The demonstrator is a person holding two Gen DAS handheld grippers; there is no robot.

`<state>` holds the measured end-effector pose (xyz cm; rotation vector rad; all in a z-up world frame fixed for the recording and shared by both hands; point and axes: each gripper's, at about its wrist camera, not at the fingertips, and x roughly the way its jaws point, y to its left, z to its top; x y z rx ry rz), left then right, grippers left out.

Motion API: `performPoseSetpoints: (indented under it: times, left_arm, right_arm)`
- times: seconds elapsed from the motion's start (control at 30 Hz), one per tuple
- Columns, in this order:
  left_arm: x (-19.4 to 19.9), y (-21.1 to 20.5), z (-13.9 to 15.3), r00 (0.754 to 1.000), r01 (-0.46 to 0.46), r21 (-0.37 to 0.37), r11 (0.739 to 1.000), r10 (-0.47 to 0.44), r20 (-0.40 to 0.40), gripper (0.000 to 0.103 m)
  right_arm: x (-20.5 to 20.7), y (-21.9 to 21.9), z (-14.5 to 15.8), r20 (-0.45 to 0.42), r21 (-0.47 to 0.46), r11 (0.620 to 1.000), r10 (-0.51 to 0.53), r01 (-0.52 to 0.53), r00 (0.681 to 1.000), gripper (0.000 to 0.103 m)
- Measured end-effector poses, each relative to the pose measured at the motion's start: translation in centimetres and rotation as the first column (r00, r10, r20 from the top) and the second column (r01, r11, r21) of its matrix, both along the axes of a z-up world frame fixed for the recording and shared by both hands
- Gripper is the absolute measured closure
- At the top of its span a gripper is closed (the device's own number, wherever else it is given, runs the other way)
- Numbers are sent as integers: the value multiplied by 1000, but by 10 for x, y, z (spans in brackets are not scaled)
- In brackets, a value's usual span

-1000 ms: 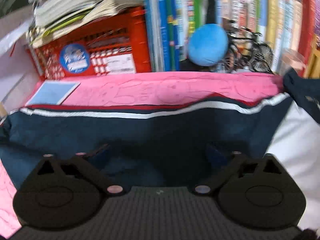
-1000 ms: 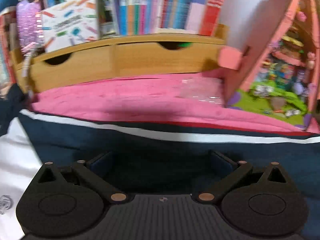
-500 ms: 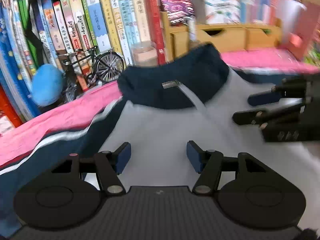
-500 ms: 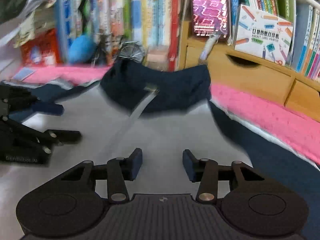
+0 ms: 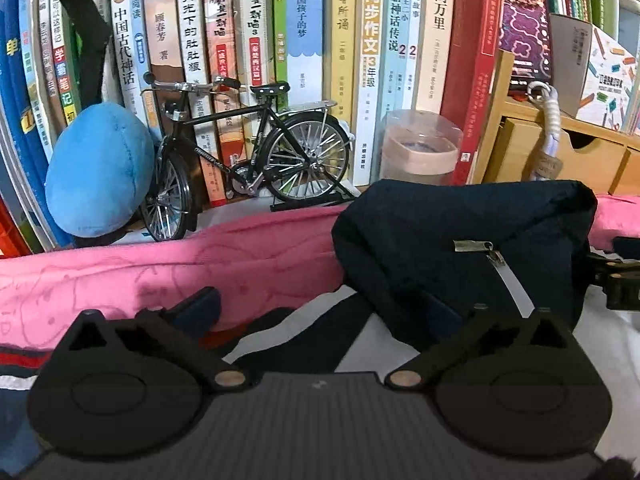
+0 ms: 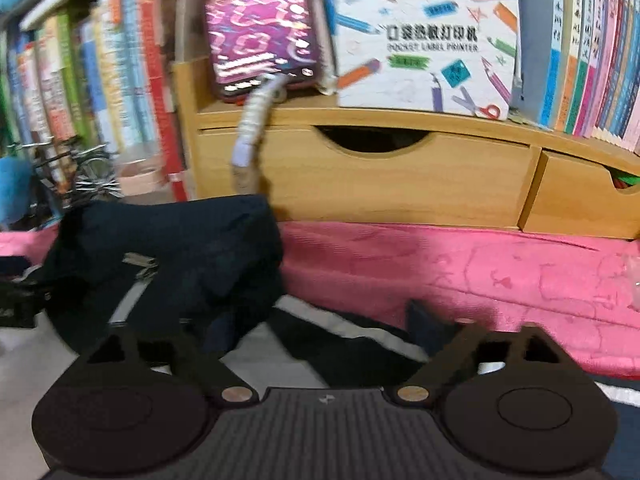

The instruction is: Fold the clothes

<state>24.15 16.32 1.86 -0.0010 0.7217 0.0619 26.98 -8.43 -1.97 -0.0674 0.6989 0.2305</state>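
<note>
Fingers of left gripper: spread wide, nothing between them, poised low over the jacket's shoulder, left of the collar. Left finger over the pink blanket; right finger mostly lost against dark cloth.

Fingers of right gripper: likewise spread wide, holding nothing, low over the opposite shoulder with its white stripe. Right finger near the blanket edge; view motion-blurred.

Jacket: navy and white, laid flat on pink blanket, front up. Collar navy, bunched at the far edge. Metal zip pull at the throat, white zip tape running down toward the cameras. Red and white sleeve stripes at lower left of left view.

Opposite gripper: partly visible at right edge of left view, just beside collar.

Behind blanket, left view: model bicycle, blue plush ball, clear lidded cup, row of upright books.

Behind blanket, right view: wooden drawer unit, label-printer box on top, beaded strap hanging down its front.
</note>
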Motion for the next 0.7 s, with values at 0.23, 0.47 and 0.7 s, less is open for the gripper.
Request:
performPoseSetpoints:
  times: [0.23, 0.47, 0.7]
  left_arm:
    - [-97, 16, 36, 998, 40, 37, 999, -41, 45, 1]
    - [-245, 8, 45, 985, 155, -12, 988, -154, 73, 1]
    - [-382, -21, 38, 923, 361, -24, 932, -354, 152, 1]
  right_arm:
    - [-40, -7, 17, -22, 23, 1000, -6, 7, 1000, 0]
    - [-177, -11, 43, -50, 136, 940, 322, -313, 945, 0]
    - [-397, -15, 33, 120, -91, 693, 721, -715, 683, 0]
